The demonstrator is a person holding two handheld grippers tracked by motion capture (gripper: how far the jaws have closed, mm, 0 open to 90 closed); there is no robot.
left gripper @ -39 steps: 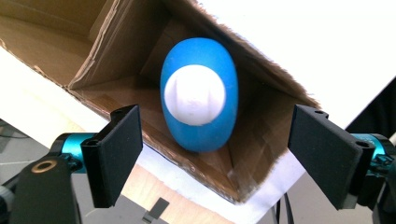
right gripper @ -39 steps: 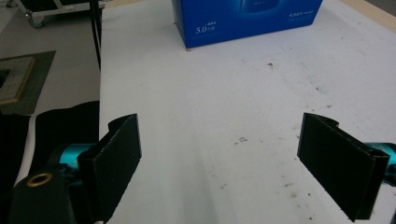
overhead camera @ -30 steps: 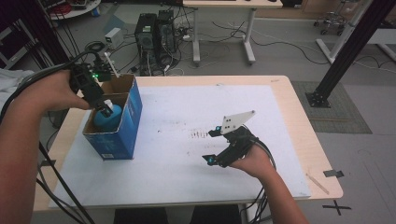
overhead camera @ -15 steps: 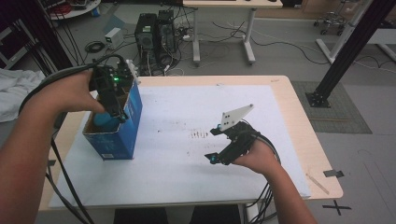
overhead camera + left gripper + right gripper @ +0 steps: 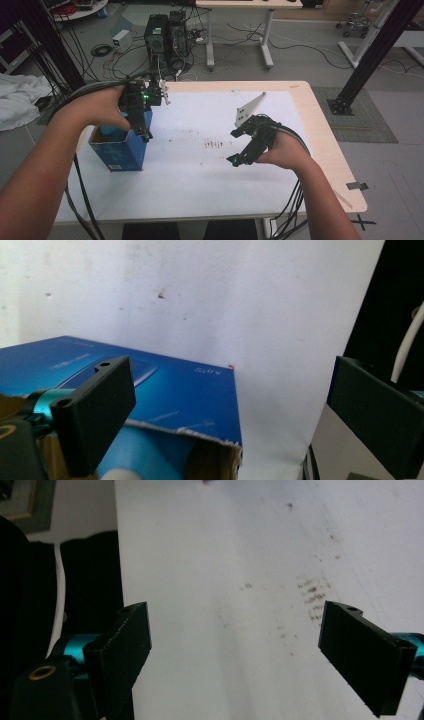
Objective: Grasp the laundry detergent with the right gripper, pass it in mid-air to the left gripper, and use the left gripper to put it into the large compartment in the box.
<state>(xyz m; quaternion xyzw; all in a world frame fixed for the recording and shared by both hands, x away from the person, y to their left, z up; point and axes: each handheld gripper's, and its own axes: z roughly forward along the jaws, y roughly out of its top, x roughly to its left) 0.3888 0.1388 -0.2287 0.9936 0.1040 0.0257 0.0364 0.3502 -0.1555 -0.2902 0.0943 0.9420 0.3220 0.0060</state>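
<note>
Nearby, smudged white sheet (image 5: 210, 165) beside blue box (image 5: 120, 152)

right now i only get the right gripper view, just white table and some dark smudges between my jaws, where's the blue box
Observer: In the high view the blue box stands near the table's left edge, far from the right gripper.
Operator: ok and what's the left one doing
Observer: The left gripper hangs over the box's open top, jaws pointing down.
Operator: is it holding anything
Observer: No. The left gripper view shows its jaws wide apart with nothing between them, one over the box's torn cardboard rim.
Operator: anything inside the box
Observer: Something light blue sits in it; I cannot tell what it is.
</note>
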